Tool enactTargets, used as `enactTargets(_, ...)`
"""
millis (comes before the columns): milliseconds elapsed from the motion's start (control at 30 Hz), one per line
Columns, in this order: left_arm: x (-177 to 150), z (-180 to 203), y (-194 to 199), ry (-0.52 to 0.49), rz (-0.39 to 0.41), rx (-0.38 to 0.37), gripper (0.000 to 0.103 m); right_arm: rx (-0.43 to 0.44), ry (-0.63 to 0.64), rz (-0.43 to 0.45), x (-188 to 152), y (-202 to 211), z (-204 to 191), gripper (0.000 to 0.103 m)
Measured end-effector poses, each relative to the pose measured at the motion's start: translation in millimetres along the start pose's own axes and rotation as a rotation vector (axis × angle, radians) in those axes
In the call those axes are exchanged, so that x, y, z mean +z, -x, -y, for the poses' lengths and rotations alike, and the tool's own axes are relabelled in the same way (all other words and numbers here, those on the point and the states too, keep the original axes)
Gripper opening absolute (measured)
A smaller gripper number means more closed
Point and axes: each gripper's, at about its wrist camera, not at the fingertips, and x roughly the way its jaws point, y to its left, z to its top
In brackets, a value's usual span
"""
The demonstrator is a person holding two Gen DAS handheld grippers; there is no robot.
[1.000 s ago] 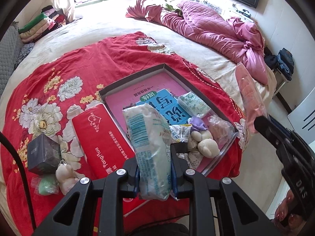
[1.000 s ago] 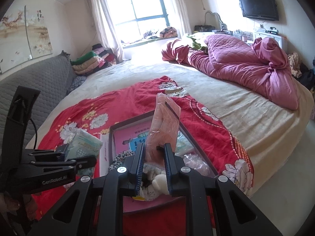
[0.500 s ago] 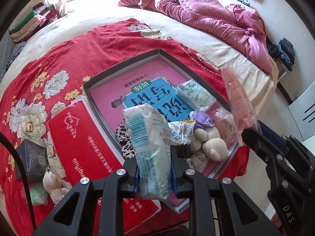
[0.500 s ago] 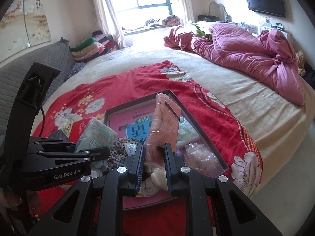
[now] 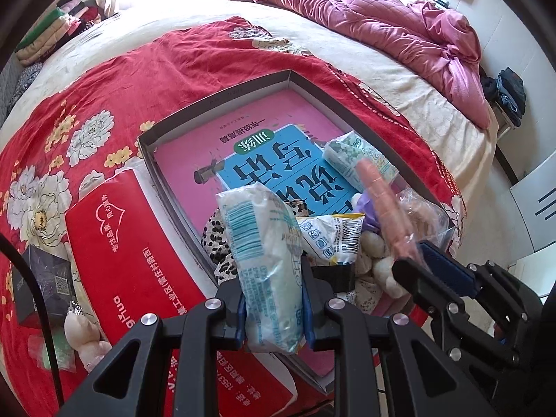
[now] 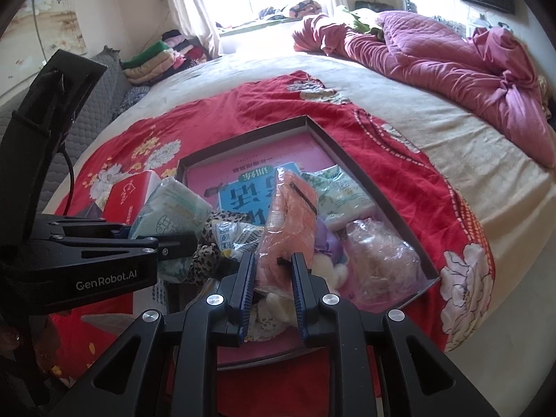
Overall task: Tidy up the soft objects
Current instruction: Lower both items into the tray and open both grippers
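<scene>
My left gripper [image 5: 272, 295] is shut on a white and blue tissue packet [image 5: 264, 243], held upright over the near end of the dark tray [image 5: 222, 95]. In the right wrist view my right gripper [image 6: 272, 271] has a pink packet [image 6: 288, 215] standing between its blue pads; its jaws are opening and the packet still touches both pads. That packet hangs over the tray's near right part, above a white plush [image 6: 333, 271]. The right gripper [image 5: 417, 260] sits just right of my left one. The tray holds a pink book, a blue book [image 5: 278, 166] and several soft items.
In the tray lie a green-white tissue pack [image 5: 358, 160], a clear bag [image 6: 378, 253], a leopard cloth [image 5: 215, 239] and a snack packet [image 5: 330, 236]. Left of it on the red flowered blanket are a red box [image 5: 139, 260], a dark box [image 5: 45, 285] and a small plush [image 5: 83, 330]. A crumpled pink quilt [image 6: 451, 52] lies far right.
Both grippers have come down toward the tray with their packets, which now hang close over the items in its near end. The right pads stand slightly wider apart.
</scene>
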Motion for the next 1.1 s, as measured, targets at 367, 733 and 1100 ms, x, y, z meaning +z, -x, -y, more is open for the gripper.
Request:
enactTargets(367,2,-3,-8,0.009,-0.026,-0.013,0.026,0.038,-0.089,0.016,3,6,16,0.036)
enactTargets(733,4,-3,-1,0.023,0.007,-0.07,0.052,0.053,-0.161,0.079,11,28,30,0.044)
enactTargets(1100,-6,-14,33,0.04,0.067,-0.078,0.063,0.053,-0.147,0.115,17,45,19,0.054)
